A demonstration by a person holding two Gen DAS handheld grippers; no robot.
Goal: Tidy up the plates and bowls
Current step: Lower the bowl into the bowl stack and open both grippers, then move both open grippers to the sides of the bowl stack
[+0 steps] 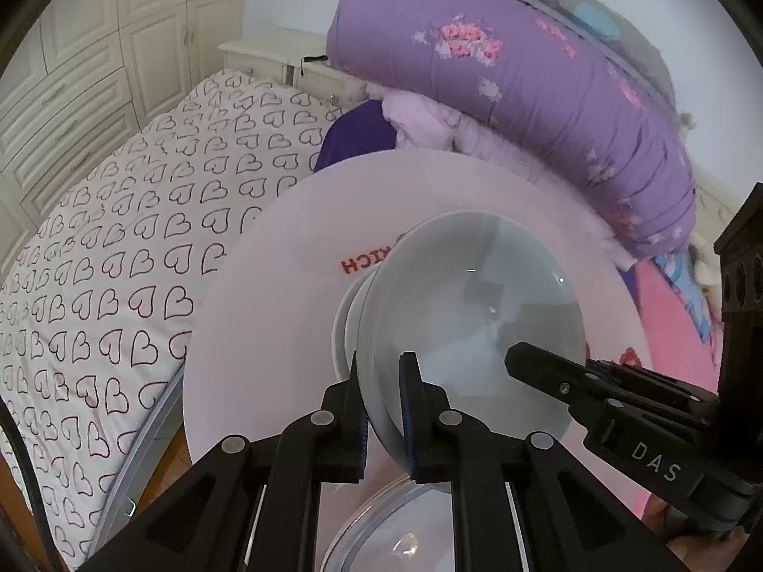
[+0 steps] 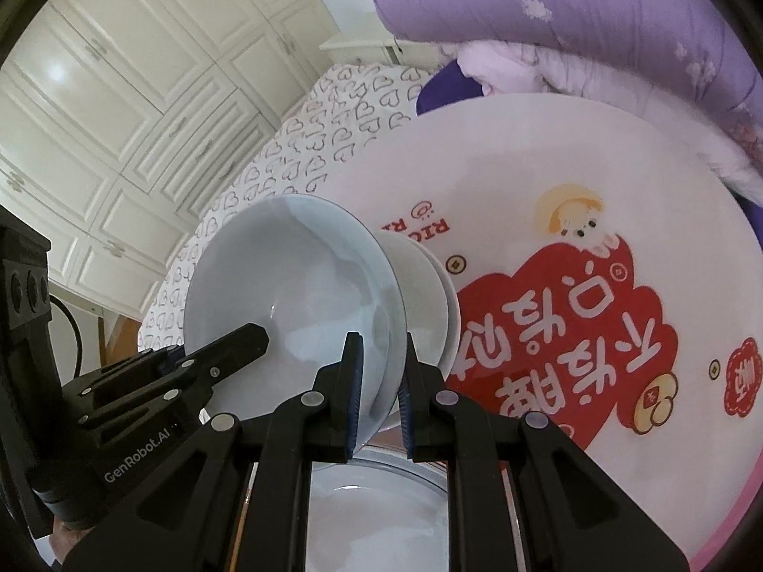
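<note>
The left tool is pinching the lower rim of the pale blue bowl with its jaws drawn narrow, and the right tool is clamping narrowly on the same bowl's rim from the other side. The bowl is hanging tipped almost on edge above the round printed table. A white bowl is sitting right against its underside, seemingly nested; I cannot tell whether either tool is also catching that rim. The main risk is coming from two grips working on one glazed rim. If the hands are turning or lowering at different rates, the thin edge may be twisting in the pads and slipping out of one pair. The bowl would then be swinging on the remaining pinch. The white bowl, if it is only resting there, may be sliding free as the tilt grows and dropping onto the table or onto the round metal-rimmed dish lying directly beneath, where glaze is likely chipping on contact. The table is standing just beside the bed, so anything rolling off that edge is heading for the gap. Keeping both hands moving together looks safest.
</note>
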